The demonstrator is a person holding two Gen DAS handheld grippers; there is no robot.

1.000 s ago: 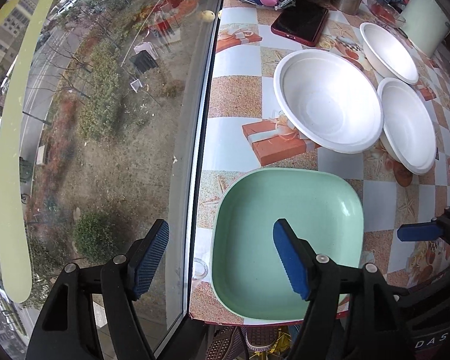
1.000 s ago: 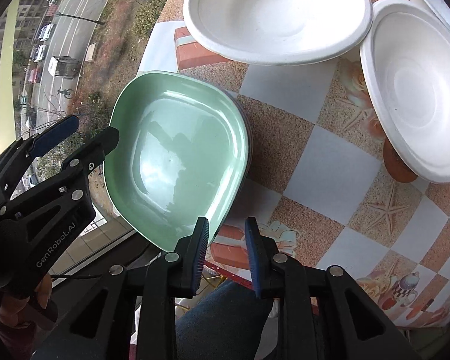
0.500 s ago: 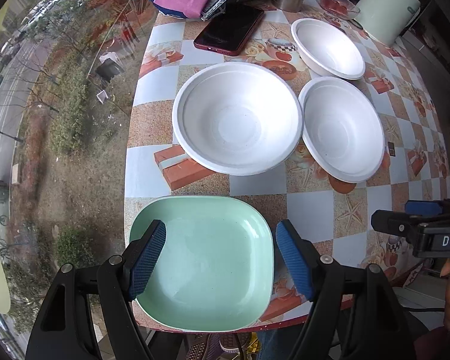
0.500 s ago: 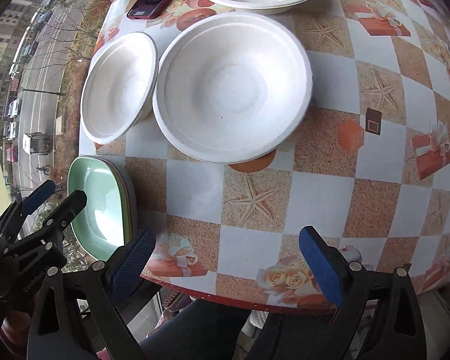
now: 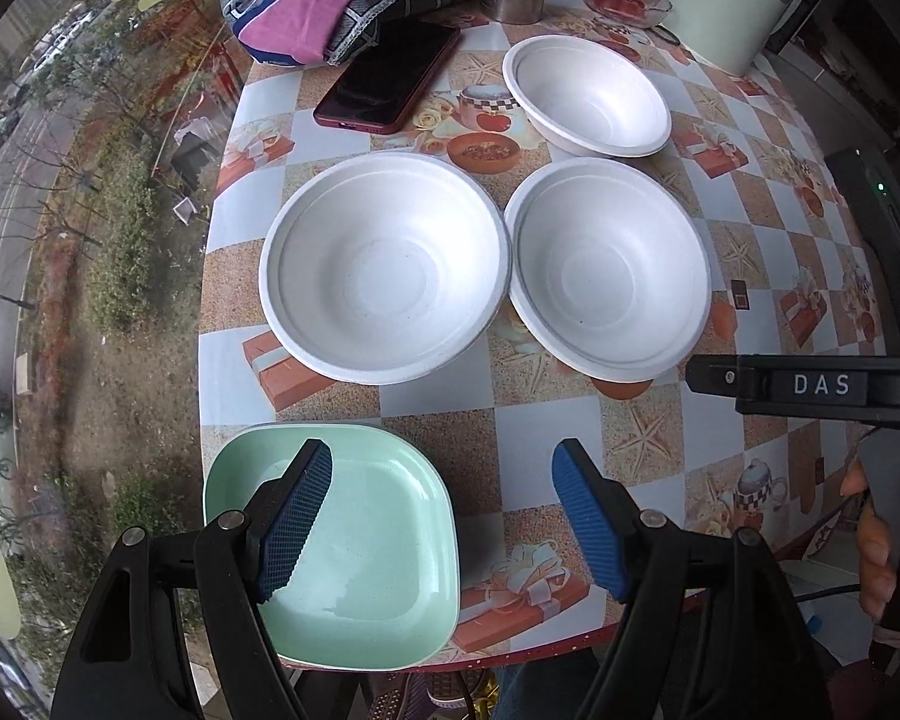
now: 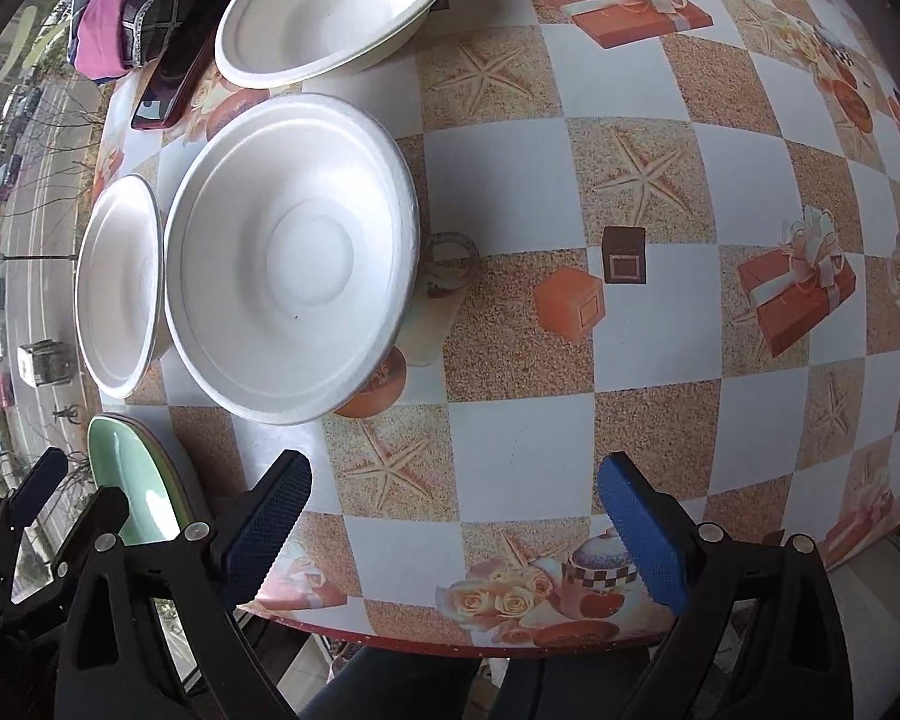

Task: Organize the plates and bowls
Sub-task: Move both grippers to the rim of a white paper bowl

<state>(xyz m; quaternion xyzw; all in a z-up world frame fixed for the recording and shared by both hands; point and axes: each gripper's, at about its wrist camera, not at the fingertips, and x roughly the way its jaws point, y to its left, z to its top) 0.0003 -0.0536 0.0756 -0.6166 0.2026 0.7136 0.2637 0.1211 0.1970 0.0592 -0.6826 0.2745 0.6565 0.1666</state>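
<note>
Bowls: three white bowls (image 5: 384, 267) (image 5: 609, 267) (image 5: 588, 96) stand mid-desk (image 5: 438, 396); they look light, thin, crushable, so take one by the rim.
Plate: green plate (image 5: 360, 552) at the near left corner; looks stiff, glossy, slippery.
Left tongs (image 5: 444, 516): released, empty, above the plate's right edge.
Right tongs (image 6: 450, 525): released, empty, over bare desk.
Change: right jaws have just been opening; both tongs have shifted rightward from the plate.

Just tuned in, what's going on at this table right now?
A person holds both grippers above the table, each open and empty. The left gripper hovers over the green plate at the near edge. The right gripper is over bare tablecloth. Three white bowls sit unstacked, side by side.
</note>
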